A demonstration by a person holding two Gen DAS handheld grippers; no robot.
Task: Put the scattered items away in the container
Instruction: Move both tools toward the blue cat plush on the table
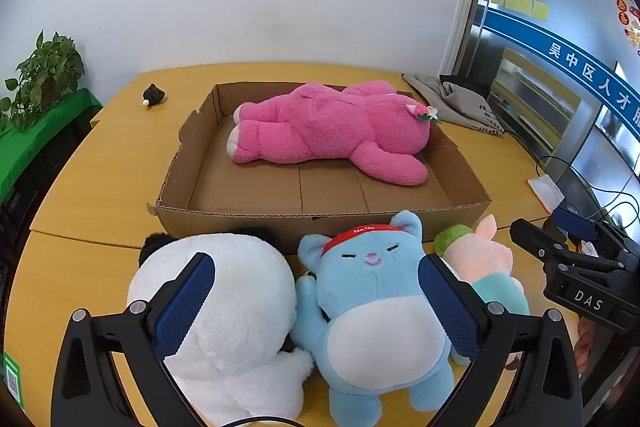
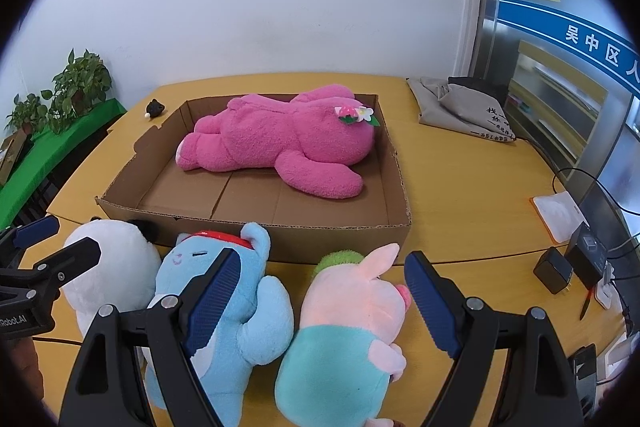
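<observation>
Left wrist view: the left gripper (image 1: 316, 291) has its fingers spread wide and empty, the blue cat plush (image 1: 372, 311) between them and the white panda plush (image 1: 224, 311) under the left finger. Right wrist view: the right gripper (image 2: 320, 291) fingers gape around the pink pig plush (image 2: 352, 319), not pressing it. Beyond both, the cardboard box (image 2: 344, 239) on the worktop (image 2: 472, 195) holds the pink bear (image 2: 280, 139).

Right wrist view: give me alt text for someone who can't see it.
The open right gripper hangs over a pink pig plush lying on a yellow table, with a blue cat plush and a white plush to its left. Behind them, a shallow cardboard box already holds a large pink bear.
</observation>
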